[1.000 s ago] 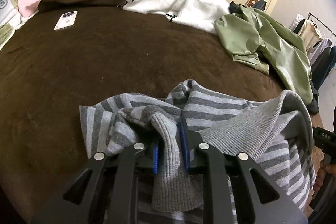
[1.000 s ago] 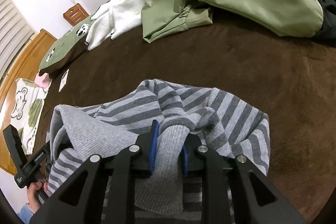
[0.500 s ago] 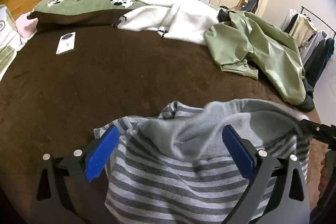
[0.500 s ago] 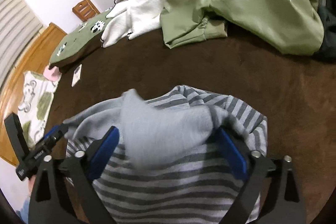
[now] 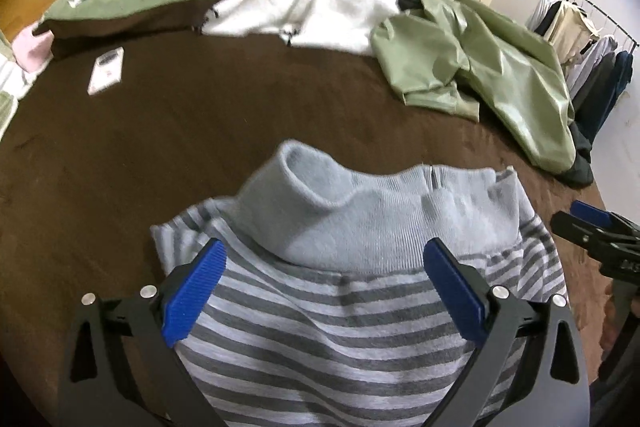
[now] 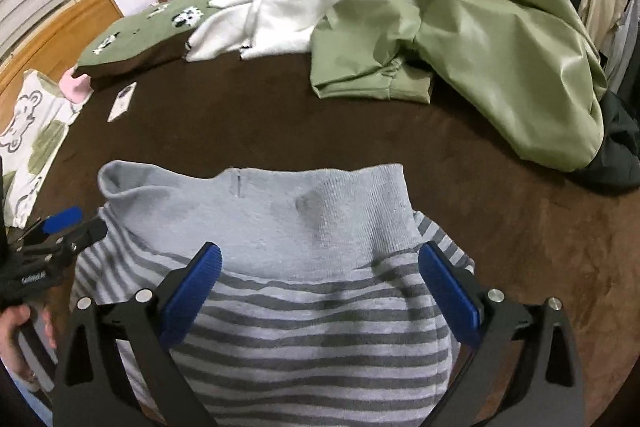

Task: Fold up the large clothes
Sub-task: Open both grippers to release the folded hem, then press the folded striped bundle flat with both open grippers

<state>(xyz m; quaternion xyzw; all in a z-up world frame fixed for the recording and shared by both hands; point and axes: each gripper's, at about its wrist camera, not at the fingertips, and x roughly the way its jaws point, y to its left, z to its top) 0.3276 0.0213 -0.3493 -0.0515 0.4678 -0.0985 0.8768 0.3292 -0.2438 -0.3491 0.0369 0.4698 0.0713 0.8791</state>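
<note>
The striped sweater (image 5: 340,327) lies folded at the bed's (image 5: 200,131) near edge, both tongs (image 5: 328,291) (image 6: 316,287) spread wide and empty, while the green jacket (image 6: 480,39) and white fleece (image 6: 276,11) remain unfolded.

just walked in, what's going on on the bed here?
A person with a hand-held gripper in each hand is folding a grey striped sweater on the brown bed. Both the left hand-held gripper and right hand-held gripper are open above the sweater, holding nothing. Its plain grey ribbed hem lies turned over the striped part. A green jacket and a white fleece garment lie unfolded farther back.
</note>
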